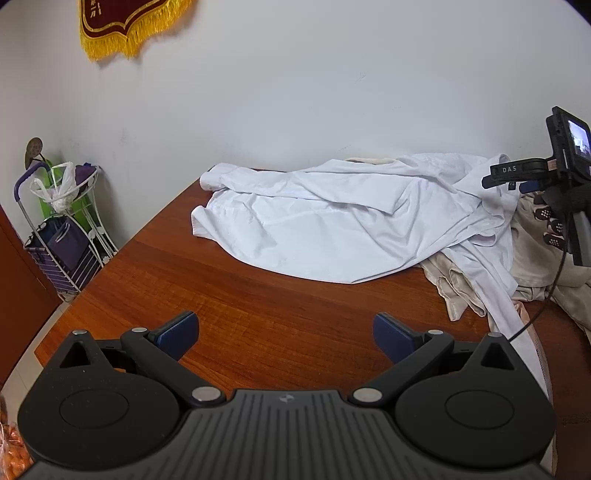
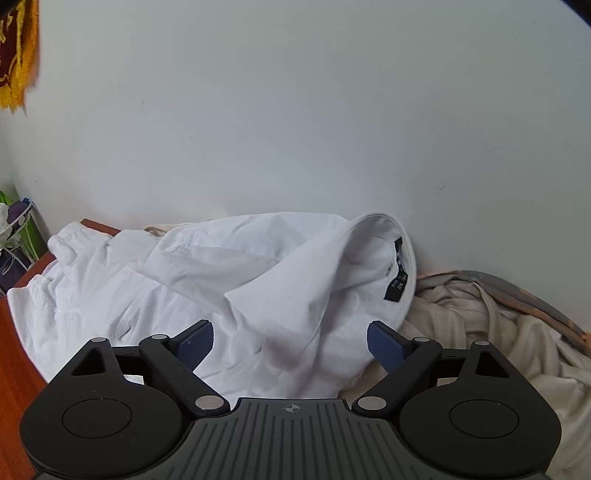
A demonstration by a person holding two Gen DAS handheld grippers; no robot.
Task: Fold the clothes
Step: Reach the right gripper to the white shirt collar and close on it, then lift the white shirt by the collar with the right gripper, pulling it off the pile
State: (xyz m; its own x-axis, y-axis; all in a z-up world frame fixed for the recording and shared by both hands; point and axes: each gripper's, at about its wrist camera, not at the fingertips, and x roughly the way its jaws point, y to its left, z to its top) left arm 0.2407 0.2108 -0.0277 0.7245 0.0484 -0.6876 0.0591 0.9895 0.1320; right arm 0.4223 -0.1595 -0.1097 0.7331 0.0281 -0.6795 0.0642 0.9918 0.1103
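Observation:
A crumpled white shirt (image 1: 332, 221) lies on the far part of the brown wooden table (image 1: 240, 306), against the wall. In the right wrist view the white shirt (image 2: 207, 280) shows its collar (image 2: 388, 236) with a black label, raised at the right. Beige clothes (image 2: 480, 332) lie heaped to its right. My left gripper (image 1: 286, 336) hovers open over bare table, well short of the shirt. My right gripper (image 2: 290, 343) stands open just above the shirt's near fold, nothing between its fingers. The right gripper (image 1: 524, 181) also shows at the left view's right edge, over the pile.
A wire trolley (image 1: 62, 236) with bags stands in the left corner beyond the table's edge. A fringed red banner (image 1: 125, 26) hangs on the white wall. A cable (image 1: 546, 295) trails over the beige clothes (image 1: 469, 284) at right.

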